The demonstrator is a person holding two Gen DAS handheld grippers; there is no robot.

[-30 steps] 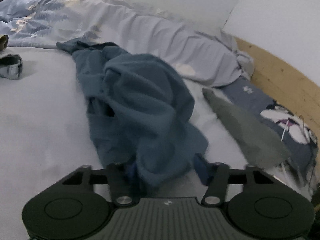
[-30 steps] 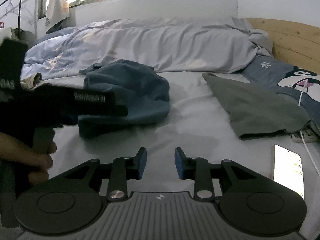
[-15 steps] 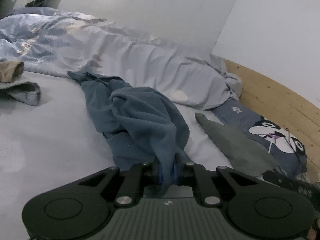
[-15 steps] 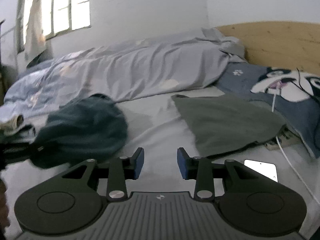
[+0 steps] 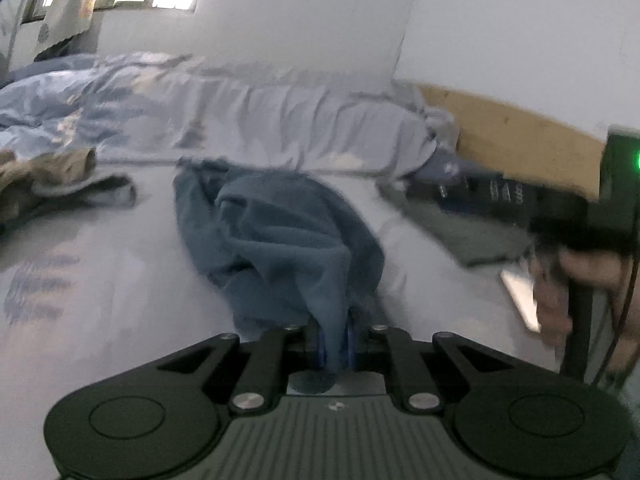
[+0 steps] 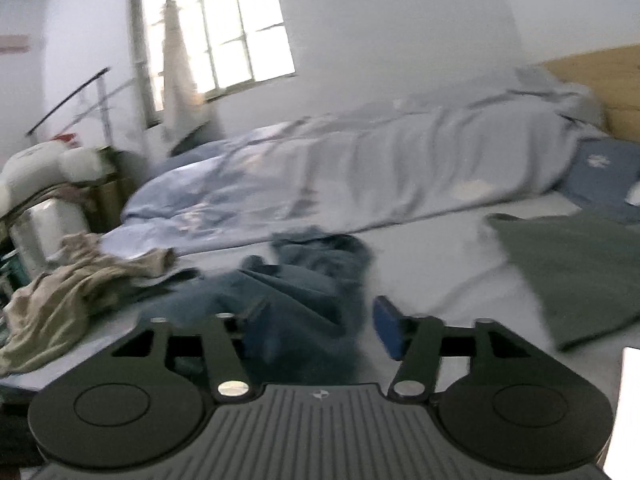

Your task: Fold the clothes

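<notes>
A crumpled blue garment [image 5: 280, 240] lies on the pale bed sheet [image 5: 100, 300]. My left gripper [image 5: 335, 344] is shut on its near edge, and the cloth rises in a taut fold from the pads. In the right wrist view the same blue garment [image 6: 304, 280] lies blurred just ahead of my right gripper [image 6: 316, 320]. Its jaws are opening, and the cloth shows in the gap without being pressed by the blue pad [image 6: 386, 328]. The left wrist view shows the right gripper's body [image 5: 580, 216] and the hand [image 5: 580, 280] holding it at the right edge.
A grey-green garment [image 6: 568, 272] lies flat to the right, with a lit phone [image 5: 520, 300] near it. A beige garment [image 6: 72, 288] is heaped at the left. A rumpled duvet [image 6: 360, 168] runs along the back, with a dark pillow [image 6: 604, 172] and wooden headboard [image 5: 520, 136] at the right.
My left gripper closed on the blue garment's edge and drew it back and upward. The right gripper's jaws widened and its view lifted and swung left, over the blue garment.
</notes>
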